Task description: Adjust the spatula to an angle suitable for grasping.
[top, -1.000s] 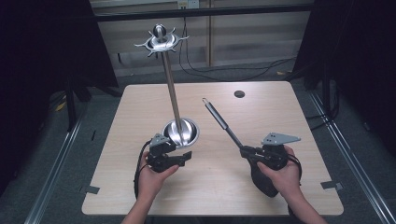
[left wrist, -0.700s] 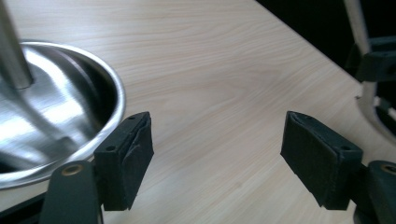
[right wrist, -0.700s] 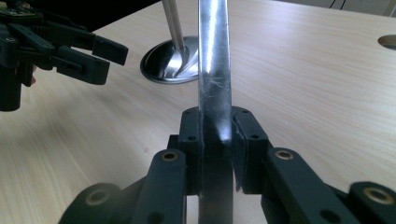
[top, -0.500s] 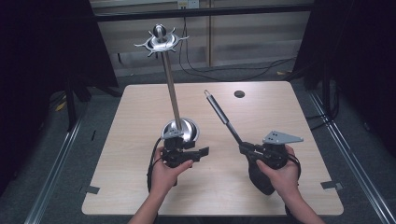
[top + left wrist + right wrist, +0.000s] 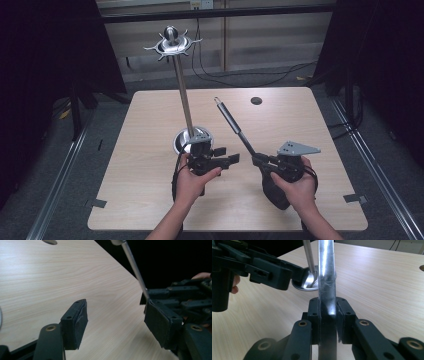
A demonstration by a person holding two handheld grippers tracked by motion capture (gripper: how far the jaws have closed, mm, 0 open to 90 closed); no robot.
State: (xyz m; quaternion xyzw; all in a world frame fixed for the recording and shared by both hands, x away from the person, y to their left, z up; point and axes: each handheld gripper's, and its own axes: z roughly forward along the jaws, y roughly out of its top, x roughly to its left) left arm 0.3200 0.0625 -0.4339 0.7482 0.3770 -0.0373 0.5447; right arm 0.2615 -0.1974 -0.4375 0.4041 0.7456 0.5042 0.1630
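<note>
On the pale wooden desk [image 5: 150, 150] stands a metal stand [image 5: 182, 95]: a round shiny base, a thin upright pole leaning slightly in the high view, and a spiked ring with a ball at the top; the near part of the base is hidden behind the left tongs [image 5: 225, 159], which a hand [image 5: 192, 180] holds just in front of it; their jaws stand wide apart with nothing between them, pointing toward the other tongs; in the left gripper view the left tongs [image 5: 115, 320] frame bare desk, the torn-looking pad of one jaw faces inward, and a sliver of the base is cut off at the left edge. The right tongs [image 5: 260, 159], held by the right hand [image 5: 295, 182], are closed narrow on a metal rod [image 5: 235, 127] that slants up and away over the desk, its thicker dark section toward the far end; in the right gripper view the right tongs [image 5: 327, 315] clamp the rod [image 5: 327, 272] on both sides, and its upper end is cut off by the top edge; what the rod is cannot be made out. A dark round hole [image 5: 256, 100] sits near the far edge of the desk; the surroundings are dark, with cables [image 5: 250, 70] on the floor behind.
</note>
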